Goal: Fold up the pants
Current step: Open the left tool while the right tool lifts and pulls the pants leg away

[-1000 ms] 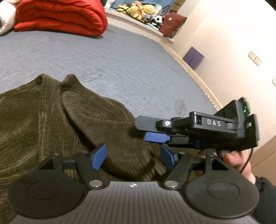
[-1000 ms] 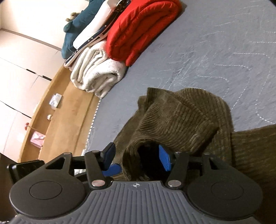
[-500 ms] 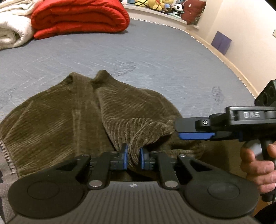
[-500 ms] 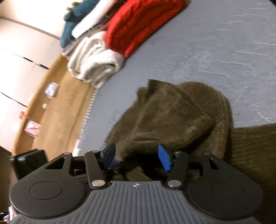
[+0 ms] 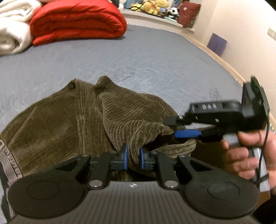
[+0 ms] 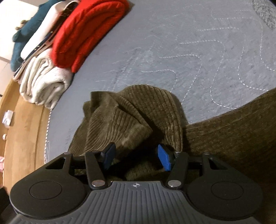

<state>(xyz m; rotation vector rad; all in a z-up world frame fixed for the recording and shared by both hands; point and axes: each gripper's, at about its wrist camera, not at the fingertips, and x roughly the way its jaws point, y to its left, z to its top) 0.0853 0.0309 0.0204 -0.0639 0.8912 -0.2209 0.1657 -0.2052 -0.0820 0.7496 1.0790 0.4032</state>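
Olive-brown corduroy pants (image 5: pixel 69 124) lie bunched on a grey quilted bed (image 5: pixel 138 56). My left gripper (image 5: pixel 133 157) is shut on a fold of the pants fabric at its hem end. My right gripper (image 6: pixel 136 157) is open, its blue pads straddling the rumpled leg end (image 6: pixel 131 117) without pinching it. In the left wrist view the right gripper (image 5: pixel 181 128) reaches in from the right, its jaws open around the leg's edge, held by a hand (image 5: pixel 248 155). The waistband shows at the far left (image 5: pixel 8 163).
A rolled red duvet (image 5: pixel 75 22) and a white blanket (image 5: pixel 12 29) lie at the bed's far side; they also show in the right wrist view, duvet (image 6: pixel 86 31) and blanket (image 6: pixel 44 81). Plush toys (image 5: pixel 151 6) sit on a ledge. Wooden floor (image 6: pixel 22 134) borders the bed.
My left gripper has closed on the pants fold and lifted it slightly. My right gripper stayed open and shifted closer around the leg end.
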